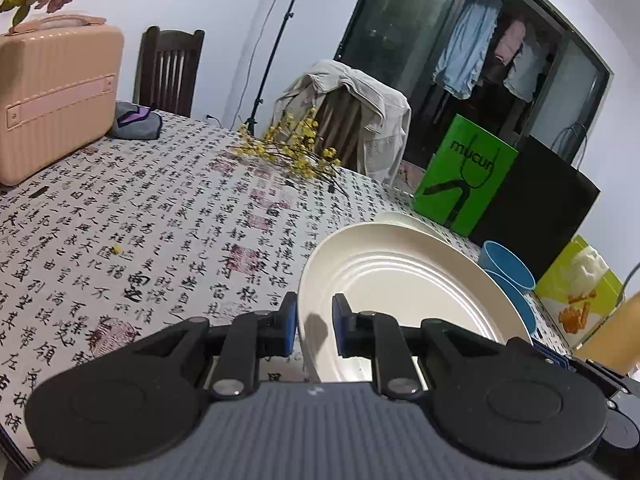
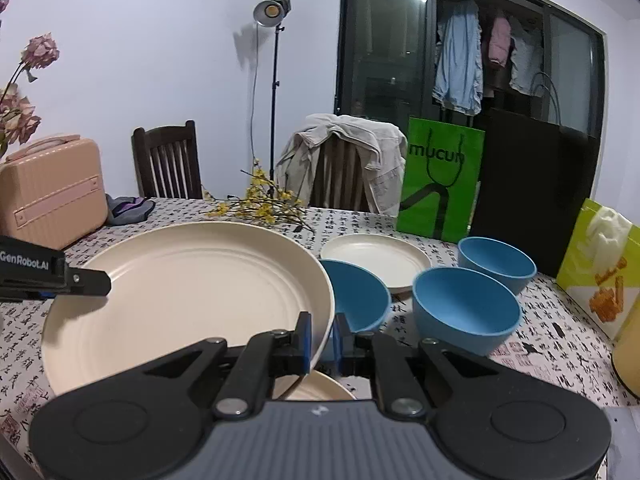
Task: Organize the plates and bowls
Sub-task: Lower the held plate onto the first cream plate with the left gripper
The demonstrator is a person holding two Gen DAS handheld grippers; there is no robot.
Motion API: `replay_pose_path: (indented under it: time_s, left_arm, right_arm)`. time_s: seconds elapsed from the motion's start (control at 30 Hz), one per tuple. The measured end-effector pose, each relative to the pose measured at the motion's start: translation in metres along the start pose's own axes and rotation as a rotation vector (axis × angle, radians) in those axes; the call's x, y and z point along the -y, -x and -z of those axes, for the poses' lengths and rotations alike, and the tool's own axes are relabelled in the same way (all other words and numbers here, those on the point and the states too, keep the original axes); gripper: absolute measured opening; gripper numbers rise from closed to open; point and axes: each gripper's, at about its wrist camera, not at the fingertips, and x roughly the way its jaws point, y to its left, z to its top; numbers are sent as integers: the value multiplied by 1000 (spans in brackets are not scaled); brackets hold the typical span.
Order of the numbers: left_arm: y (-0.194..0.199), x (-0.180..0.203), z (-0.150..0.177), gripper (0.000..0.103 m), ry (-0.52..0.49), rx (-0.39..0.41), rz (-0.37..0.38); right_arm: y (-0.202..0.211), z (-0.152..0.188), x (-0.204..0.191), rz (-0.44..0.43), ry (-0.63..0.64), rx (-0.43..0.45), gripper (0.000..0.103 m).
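Observation:
A large cream plate [image 2: 184, 292] is held tilted above the table. My right gripper [image 2: 321, 338] is shut on its right rim. My left gripper [image 1: 314, 326] straddles the plate's left rim [image 1: 400, 292] with a gap between pads and rim; its finger [image 2: 86, 280] shows over the plate's left edge in the right wrist view. A smaller cream plate [image 2: 376, 260] lies farther back. Another cream plate [image 2: 316, 388] lies just under the right gripper. Three blue bowls [image 2: 360, 300] [image 2: 466, 312] [image 2: 496, 264] stand to the right.
The table has a calligraphy-print cloth [image 1: 160, 220]. A pink case [image 1: 56, 96] stands at the left, yellow flower sprigs [image 1: 288, 148] lie at the back, and green [image 2: 440, 184], black and yellow bags [image 2: 600, 276] stand at the right. Chairs stand behind the table.

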Motion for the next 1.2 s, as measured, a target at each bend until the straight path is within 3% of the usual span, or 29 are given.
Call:
replay_pose_path:
  time_s: [1.2]
  left_arm:
    - [-30,38,57,17,-116,-100,63]
  right_arm:
    - [13,67,53,69,-114,-16,11]
